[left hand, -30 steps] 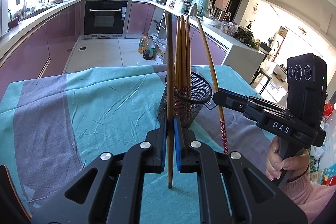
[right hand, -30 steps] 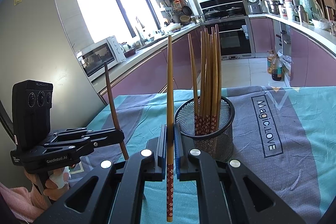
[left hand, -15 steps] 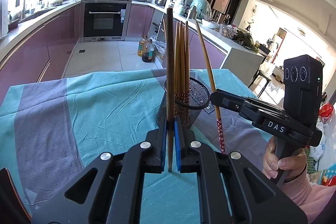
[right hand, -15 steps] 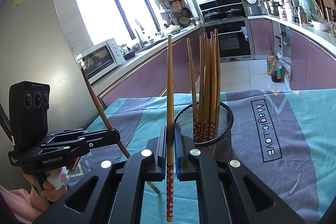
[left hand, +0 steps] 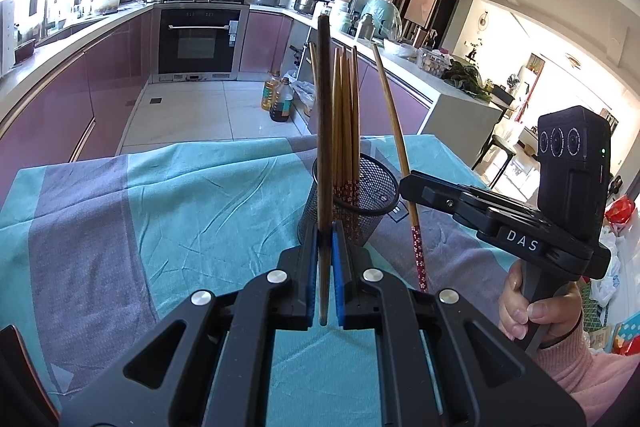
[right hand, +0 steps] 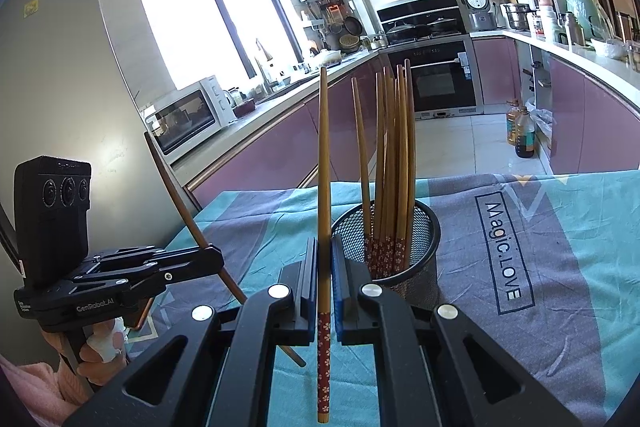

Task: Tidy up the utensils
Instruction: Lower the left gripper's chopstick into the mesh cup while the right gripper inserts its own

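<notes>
Teal-and-grey striped cloth (left hand: 180, 211), black mesh holder (right hand: 420, 267) (chopsticks' (right hand: 390, 163) ends red, flowered).

Pretty bright kitchen here: a big window (right hand: 208, 27) pours daylight over mauve cabinets (left hand: 52, 107) and a pale tiled floor (left hand: 192, 111). There's a built-in black oven (left hand: 198, 41) under the hob at the far end, a white microwave (right hand: 188, 115) on the counter by the window, and oil bottles (left hand: 278, 99) standing on the floor. The worktop wears a teal and grey cloth (left hand: 160, 211), and past it an opening leads into a sunlit living area (left hand: 516, 75).
</notes>
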The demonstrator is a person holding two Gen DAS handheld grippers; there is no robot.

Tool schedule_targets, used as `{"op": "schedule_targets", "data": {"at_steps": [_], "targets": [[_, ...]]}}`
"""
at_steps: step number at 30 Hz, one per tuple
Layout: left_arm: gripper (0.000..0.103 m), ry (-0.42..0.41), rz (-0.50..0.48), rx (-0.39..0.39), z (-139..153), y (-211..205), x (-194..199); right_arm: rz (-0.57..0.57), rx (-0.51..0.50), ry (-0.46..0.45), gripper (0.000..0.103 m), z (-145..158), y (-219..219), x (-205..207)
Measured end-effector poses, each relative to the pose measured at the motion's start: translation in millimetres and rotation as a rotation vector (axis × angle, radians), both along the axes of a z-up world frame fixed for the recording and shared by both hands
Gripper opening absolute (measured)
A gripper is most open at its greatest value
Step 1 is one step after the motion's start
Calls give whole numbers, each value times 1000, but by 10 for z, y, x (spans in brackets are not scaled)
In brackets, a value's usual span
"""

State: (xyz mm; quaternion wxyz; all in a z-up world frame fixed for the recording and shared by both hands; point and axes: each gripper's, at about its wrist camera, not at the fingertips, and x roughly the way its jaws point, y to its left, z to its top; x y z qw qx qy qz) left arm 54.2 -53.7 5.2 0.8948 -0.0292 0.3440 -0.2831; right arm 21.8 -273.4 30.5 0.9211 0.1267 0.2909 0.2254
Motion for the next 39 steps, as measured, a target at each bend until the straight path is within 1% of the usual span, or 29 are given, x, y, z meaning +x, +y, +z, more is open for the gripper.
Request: {"op": "schedule_targets", "data": {"at_steps": [22, 32, 39], "targets": [[8, -23, -15, 0, 109, -42, 55, -12, -1, -20, 6, 74, -27, 90], [8, -42, -26, -29, 251, -11, 99, -19, 4, -50, 6, 180, -49, 116], [8, -77, -31, -50, 411, 9, 117, -31, 25, -56, 6, 220, -90, 213]]}}
